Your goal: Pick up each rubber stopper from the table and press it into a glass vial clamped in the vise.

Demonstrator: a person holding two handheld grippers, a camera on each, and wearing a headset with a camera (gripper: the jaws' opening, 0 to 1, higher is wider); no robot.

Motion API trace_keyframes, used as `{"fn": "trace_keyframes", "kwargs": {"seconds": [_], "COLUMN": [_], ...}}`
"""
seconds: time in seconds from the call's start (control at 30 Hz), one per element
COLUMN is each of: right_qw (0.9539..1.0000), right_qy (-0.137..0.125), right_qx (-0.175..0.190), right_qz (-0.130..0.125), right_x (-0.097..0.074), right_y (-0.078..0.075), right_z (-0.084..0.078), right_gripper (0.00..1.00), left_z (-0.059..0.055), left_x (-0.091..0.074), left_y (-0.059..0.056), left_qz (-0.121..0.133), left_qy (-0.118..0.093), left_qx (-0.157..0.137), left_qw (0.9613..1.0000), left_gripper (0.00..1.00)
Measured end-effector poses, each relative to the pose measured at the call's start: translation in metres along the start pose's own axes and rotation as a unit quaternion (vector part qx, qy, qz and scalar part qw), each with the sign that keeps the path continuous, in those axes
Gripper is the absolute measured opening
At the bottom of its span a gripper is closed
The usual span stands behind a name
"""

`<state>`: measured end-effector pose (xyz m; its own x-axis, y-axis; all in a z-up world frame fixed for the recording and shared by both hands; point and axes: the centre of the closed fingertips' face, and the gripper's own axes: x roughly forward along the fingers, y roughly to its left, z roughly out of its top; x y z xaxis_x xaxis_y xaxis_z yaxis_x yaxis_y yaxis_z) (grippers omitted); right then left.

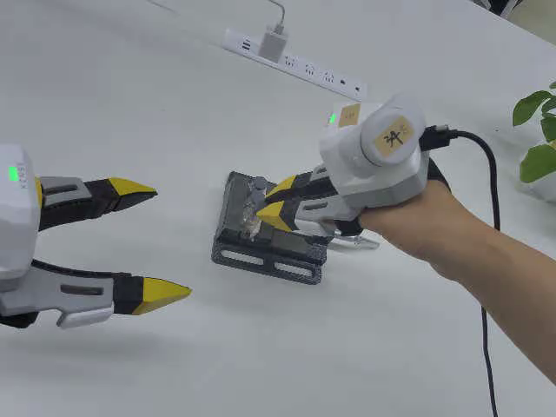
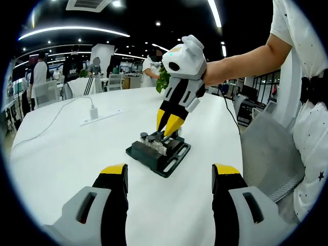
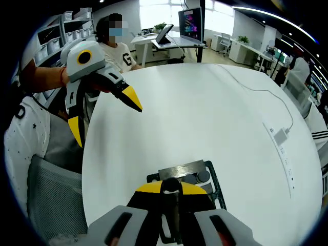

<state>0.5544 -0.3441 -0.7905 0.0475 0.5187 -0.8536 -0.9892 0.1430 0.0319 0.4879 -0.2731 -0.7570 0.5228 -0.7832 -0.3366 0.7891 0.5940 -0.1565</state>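
Right gripper, directly above the vise, is closed on what seems a stopper; left gripper hangs open, farther from the vise.

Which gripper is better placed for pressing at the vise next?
Right. The right gripper sits tips-down at the vials in the vise, jaws closed together; the left gripper hangs open, off to the side over bare table.

The right tool pinches a dark stopper just over the vise.

White round table, ceiling strip lights, office desks
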Motion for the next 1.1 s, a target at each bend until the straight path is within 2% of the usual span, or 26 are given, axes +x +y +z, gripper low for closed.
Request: {"fn": "trace_keyframes", "kwargs": {"seconds": [0.3,0.8,1.1], "right_qw": [0.9999,0.9996,0.9979], "right_qy": [0.014,0.025,0.042], "right_qx": [-0.004,-0.014,-0.050], "right_qz": [0.004,0.004,-0.003], "right_x": [0.006,0.012,0.013], "right_y": [-0.003,-0.004,-0.003], "right_z": [-0.005,-0.008,-0.009], "right_gripper": [0.06,0.06,0.06], "left_z": [0.000,-0.001,0.001], "left_x": [0.002,0.001,0.001], "left_y": [0.003,0.004,0.004], "left_qz": [0.000,-0.001,-0.001], "left_qy": [-0.008,-0.008,-0.011], "left_qx": [-0.011,-0.008,-0.008], "left_qw": [0.9999,0.9999,0.9999], "left_gripper": [0.70,0.69,0.68]}}
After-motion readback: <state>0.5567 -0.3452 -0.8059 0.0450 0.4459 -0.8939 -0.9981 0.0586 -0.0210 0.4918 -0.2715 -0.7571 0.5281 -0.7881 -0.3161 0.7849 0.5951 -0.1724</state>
